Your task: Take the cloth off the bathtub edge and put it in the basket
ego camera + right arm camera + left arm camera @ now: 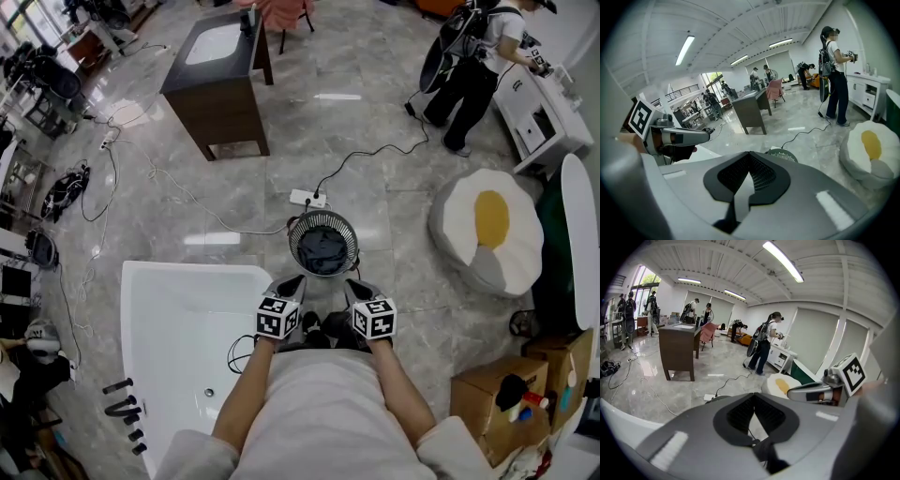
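Our grey left gripper (292, 283) and right gripper (354, 284), jaws together and empty, hang beside the white bathtub (178, 319); dark cloth (323, 249) fills the round wire basket (293, 246) on glossy grey marble floor (375, 150).

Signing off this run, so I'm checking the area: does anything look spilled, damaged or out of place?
Nothing looks spilled or damaged. The dark cloth lies inside the basket. The one untidy spot is a power strip and loose cables trailing over the floor just beyond the basket, possibly a trip hazard.
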### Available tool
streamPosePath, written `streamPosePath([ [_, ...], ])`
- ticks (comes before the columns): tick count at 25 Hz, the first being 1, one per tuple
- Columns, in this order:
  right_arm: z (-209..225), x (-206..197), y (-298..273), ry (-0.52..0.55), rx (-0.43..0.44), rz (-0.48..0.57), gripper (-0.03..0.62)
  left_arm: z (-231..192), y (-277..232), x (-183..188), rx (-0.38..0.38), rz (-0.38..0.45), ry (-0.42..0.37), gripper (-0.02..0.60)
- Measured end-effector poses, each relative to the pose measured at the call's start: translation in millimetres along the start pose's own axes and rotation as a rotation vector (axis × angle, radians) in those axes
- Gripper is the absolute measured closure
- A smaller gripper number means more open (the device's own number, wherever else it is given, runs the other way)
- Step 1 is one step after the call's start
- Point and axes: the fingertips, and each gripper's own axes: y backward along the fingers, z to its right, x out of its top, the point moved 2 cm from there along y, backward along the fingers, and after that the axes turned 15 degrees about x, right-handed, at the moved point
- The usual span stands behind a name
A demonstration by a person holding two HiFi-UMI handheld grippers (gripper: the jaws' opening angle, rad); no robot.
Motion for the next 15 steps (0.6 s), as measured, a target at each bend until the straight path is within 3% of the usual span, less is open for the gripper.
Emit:
streamPosePath([
  [15, -0.5, -4.5, 0.6, 0.01, -0.006, -0.023, 0.593, -0.4, 0.8, -5.8, -0.014, -0.017, -0.021, 0.523],
])
